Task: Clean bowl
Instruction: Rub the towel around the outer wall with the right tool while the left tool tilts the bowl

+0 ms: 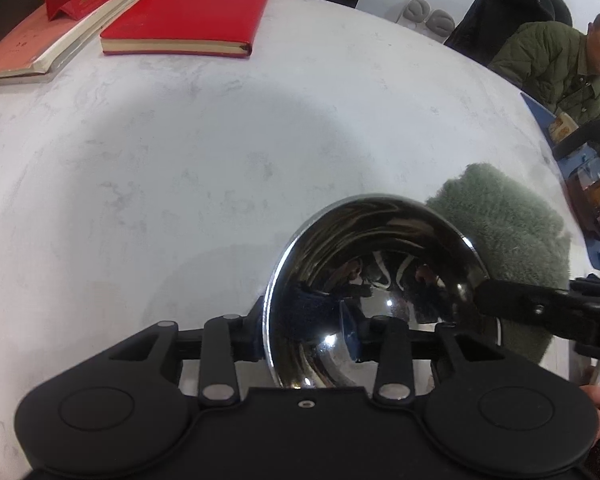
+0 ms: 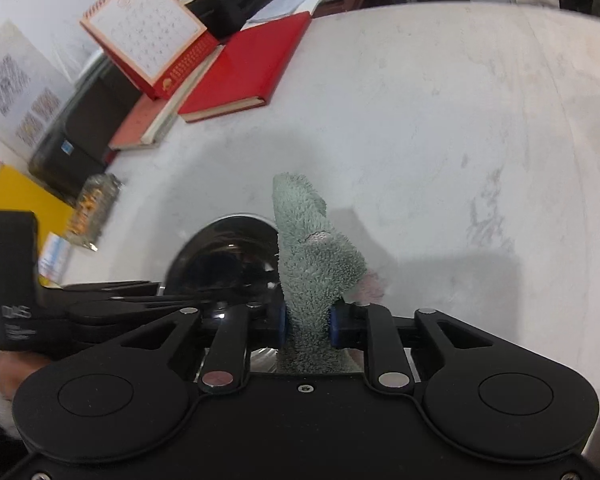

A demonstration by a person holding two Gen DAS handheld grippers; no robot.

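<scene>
We hold two grippers over a pale, marbled tabletop (image 1: 180, 168). Going left to right: at the far left edge lies a stack of books (image 1: 28, 52), with a red notebook (image 1: 188, 12) just beside it, both well apart from our work.

Nearer us, the left gripper (image 1: 308, 344) is closed on the rim of a shiny steel bowl (image 1: 376, 272), one finger inside and one outside, holding the bowl tilted on edge so its hollow faces us. We judge the bowl light, rigid and slick; the polished metal could slide in the pads, so the rim is the sensible place to grip, and the hold should stay firm while wiping pushes against it.

To the right, the right gripper (image 2: 308, 326) is nearly closed, pinching a fluffy grey-green cloth (image 2: 312, 256). The cloth looks soft and floppy, standing up from the pads just beside the bowl's right side; we cannot tell whether it touches the metal.

Open tabletop stretches ahead and to the left, giving plenty of room. At the far right edge sit a blue tray (image 1: 572, 184) with dark glassware and a seated person (image 1: 556, 68), so sweeping right is tighter.
</scene>
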